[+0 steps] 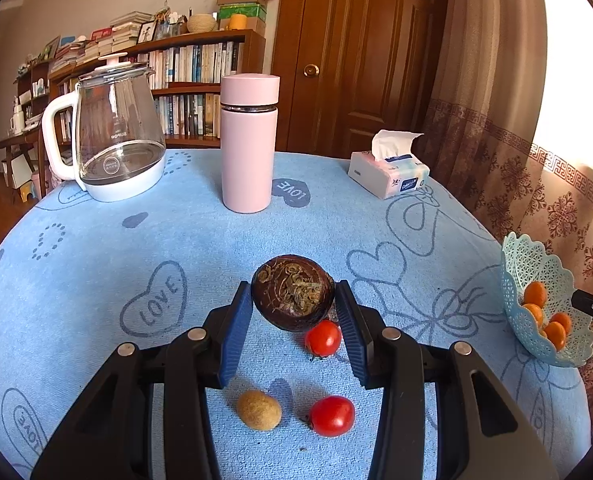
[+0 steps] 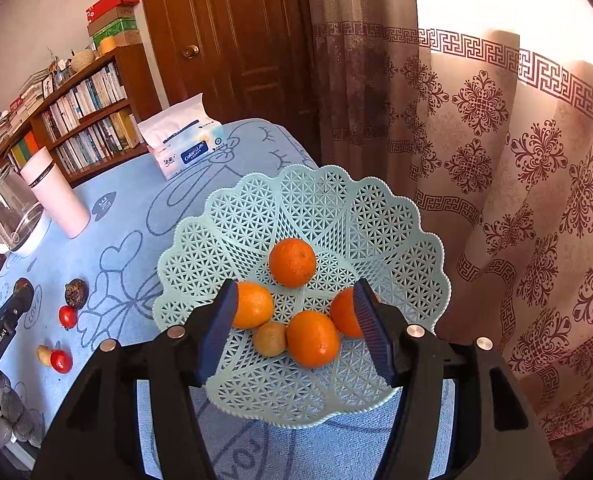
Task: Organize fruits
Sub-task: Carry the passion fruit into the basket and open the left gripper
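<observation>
My left gripper (image 1: 293,287) is shut on a dark round fruit (image 1: 292,292), both blue pads touching its sides. Under it on the blue tablecloth lie two red tomatoes (image 1: 322,338) (image 1: 331,416) and a small tan fruit (image 1: 258,410). In the right wrist view another dark fruit (image 2: 76,292) lies on the cloth beside a tomato (image 2: 67,316). My right gripper (image 2: 295,300) stands open over the pale blue lattice basket (image 2: 316,200), nothing pressed between its pads. The basket holds several oranges (image 2: 292,262) and a small tan fruit (image 2: 270,338).
A glass kettle (image 1: 116,132), a pink flask (image 1: 248,144) and a tissue pack (image 1: 388,172) stand at the table's far side. The basket (image 1: 528,264) sits at the table's right edge by the patterned curtain (image 2: 516,160). A door and bookshelf lie beyond.
</observation>
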Demonstrator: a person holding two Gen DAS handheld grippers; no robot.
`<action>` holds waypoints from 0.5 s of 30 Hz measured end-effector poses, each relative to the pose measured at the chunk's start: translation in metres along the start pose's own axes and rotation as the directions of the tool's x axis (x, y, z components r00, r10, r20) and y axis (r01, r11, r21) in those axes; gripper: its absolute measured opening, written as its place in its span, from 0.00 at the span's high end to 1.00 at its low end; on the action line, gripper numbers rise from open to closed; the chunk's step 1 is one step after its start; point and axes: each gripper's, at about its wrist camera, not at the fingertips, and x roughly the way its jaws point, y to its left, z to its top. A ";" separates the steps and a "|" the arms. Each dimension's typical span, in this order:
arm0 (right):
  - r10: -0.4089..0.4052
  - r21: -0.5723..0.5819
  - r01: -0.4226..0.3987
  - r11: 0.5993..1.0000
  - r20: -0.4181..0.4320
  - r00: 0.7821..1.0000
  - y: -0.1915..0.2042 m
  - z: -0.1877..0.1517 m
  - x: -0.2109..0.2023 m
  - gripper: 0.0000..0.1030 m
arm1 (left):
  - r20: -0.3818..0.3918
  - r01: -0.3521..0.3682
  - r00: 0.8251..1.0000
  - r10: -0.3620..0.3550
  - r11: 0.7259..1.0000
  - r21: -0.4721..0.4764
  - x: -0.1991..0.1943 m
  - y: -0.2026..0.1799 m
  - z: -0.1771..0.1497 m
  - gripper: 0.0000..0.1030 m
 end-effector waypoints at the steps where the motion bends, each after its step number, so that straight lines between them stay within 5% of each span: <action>1: -0.001 -0.005 0.001 1.000 0.001 1.000 0.000 -0.001 -0.001 0.41 | 0.001 0.001 1.000 -0.001 1.000 0.004 -0.001 -0.001 0.000 0.58; 15: 0.031 0.035 -0.032 0.999 0.032 0.999 -0.015 -0.019 -0.018 0.40 | -0.001 0.015 1.000 -0.015 0.997 0.078 -0.009 -0.029 -0.007 0.58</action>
